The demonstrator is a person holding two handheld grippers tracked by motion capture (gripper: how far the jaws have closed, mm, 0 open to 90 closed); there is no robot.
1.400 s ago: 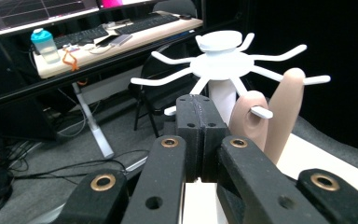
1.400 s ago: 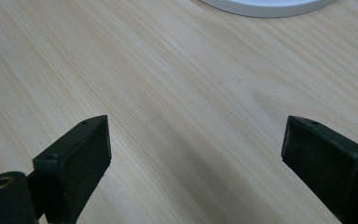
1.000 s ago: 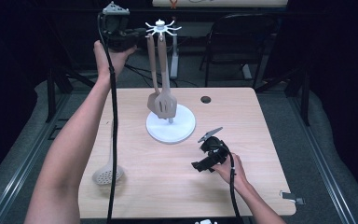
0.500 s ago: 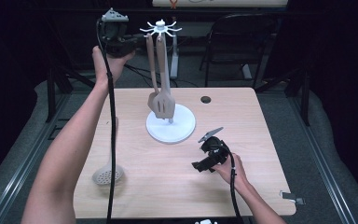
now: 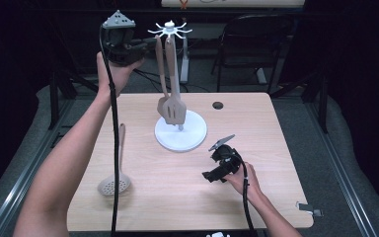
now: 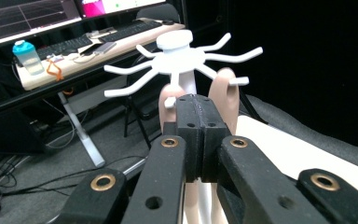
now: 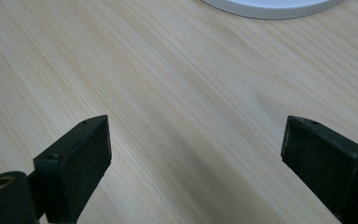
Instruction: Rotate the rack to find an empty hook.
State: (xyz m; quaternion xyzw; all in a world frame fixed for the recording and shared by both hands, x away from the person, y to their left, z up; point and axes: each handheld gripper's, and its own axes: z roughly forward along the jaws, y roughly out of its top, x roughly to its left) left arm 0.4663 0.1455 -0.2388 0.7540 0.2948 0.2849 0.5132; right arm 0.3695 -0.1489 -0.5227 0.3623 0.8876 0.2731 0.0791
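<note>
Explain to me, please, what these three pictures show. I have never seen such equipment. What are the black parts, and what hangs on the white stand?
A person sits at a wooden table and holds a black hand tool with a claw in each hand. One picture looks down from above; the other two come from cameras riding on each claw. The left claw is shut, holds nothing, and is raised beside the top of a white hook stand. Two beige kitchen utensils hang there. The right claw is open just above the table. A slotted spoon lies on the table at the left.
</note>
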